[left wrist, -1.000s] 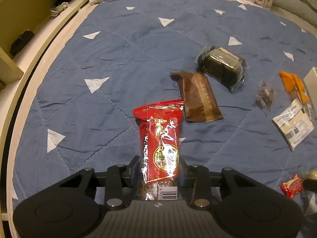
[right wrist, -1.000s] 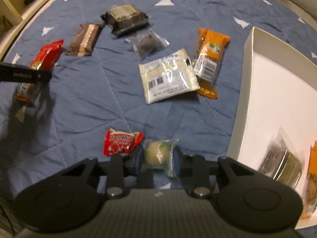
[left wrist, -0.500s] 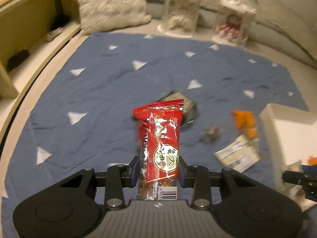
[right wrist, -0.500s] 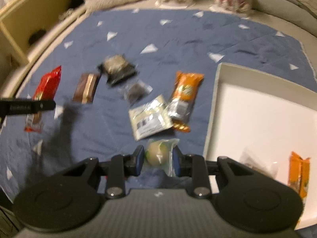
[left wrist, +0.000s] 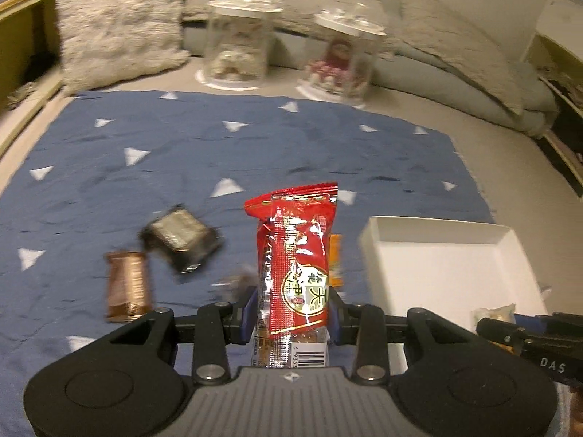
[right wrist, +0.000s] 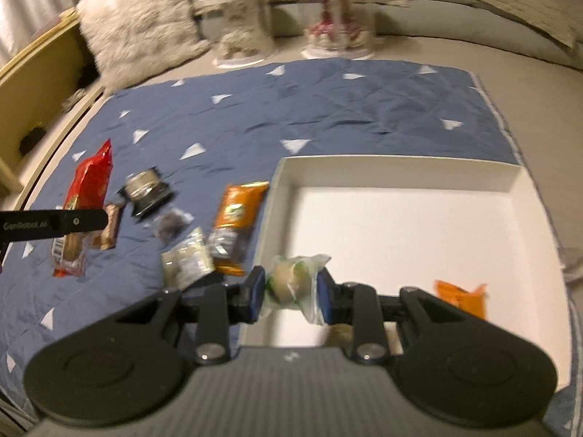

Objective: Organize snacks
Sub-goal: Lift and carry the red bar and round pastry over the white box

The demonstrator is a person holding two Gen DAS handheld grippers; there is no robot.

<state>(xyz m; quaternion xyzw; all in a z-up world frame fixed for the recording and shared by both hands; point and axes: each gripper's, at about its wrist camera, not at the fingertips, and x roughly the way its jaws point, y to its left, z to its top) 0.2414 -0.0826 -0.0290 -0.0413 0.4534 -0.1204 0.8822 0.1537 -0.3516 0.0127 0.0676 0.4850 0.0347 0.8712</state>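
My left gripper [left wrist: 291, 315] is shut on a red snack packet [left wrist: 295, 255] and holds it upright above the blue quilt [left wrist: 182, 160]; the packet also shows in the right wrist view [right wrist: 87, 196]. My right gripper [right wrist: 291, 293] is shut on a clear-wrapped pale green bun [right wrist: 291, 284], held above the left edge of the white box [right wrist: 400, 218]. On the quilt lie a brown bar [left wrist: 127, 284], a black-wrapped cake [left wrist: 180, 236], an orange packet [right wrist: 237, 215], a white packet [right wrist: 186, 260] and a small dark packet [right wrist: 171, 222].
An orange packet [right wrist: 461, 296] lies in the box. Two clear plastic jars [left wrist: 237, 43] [left wrist: 342, 54] and a fluffy cushion [left wrist: 116, 25] stand at the far edge. A wooden shelf [right wrist: 32, 94] runs along the left.
Both grippers have lifted with their snacks and tilted up, so the far wall shows. The right gripper has carried the bun to the right, over the box's edge.
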